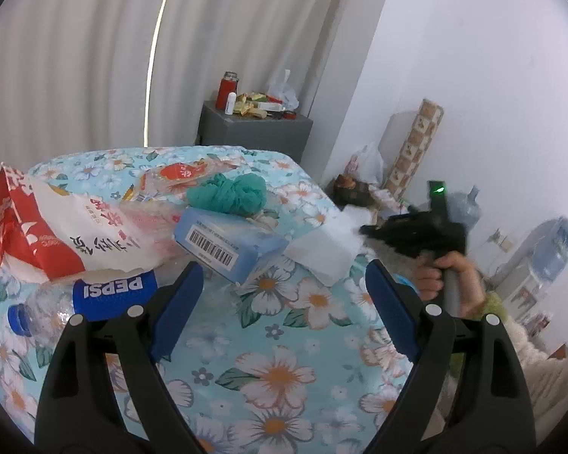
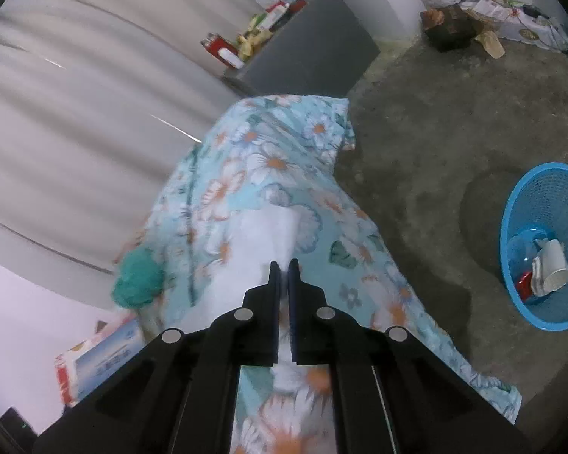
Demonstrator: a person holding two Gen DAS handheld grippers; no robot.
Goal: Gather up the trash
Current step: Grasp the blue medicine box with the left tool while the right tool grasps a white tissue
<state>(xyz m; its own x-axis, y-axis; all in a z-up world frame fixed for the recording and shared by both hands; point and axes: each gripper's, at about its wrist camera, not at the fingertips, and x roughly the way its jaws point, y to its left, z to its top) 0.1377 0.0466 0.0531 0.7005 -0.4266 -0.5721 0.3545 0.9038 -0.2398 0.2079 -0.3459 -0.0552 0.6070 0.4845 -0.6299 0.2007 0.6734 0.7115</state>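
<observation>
A floral-cloth table [image 1: 276,344] carries trash: a red and white bag [image 1: 56,230], a Pepsi bottle [image 1: 94,295], a blue tissue box [image 1: 227,244], a teal cloth wad [image 1: 231,193] and a white paper sheet [image 1: 329,249]. My left gripper [image 1: 284,283] is open and empty, just in front of the box and bottle. My right gripper [image 2: 283,265] is shut on the white paper sheet [image 2: 261,242] over the table's right edge; it also shows in the left wrist view [image 1: 416,232]. A blue mesh bin [image 2: 545,246] with trash inside stands on the floor to the right.
A grey cabinet [image 1: 253,128] with a red flask and clutter stands behind the table by the curtain. Bags, boxes and water jugs [image 1: 556,249] lie along the right wall. The floor [image 2: 416,132] is bare concrete.
</observation>
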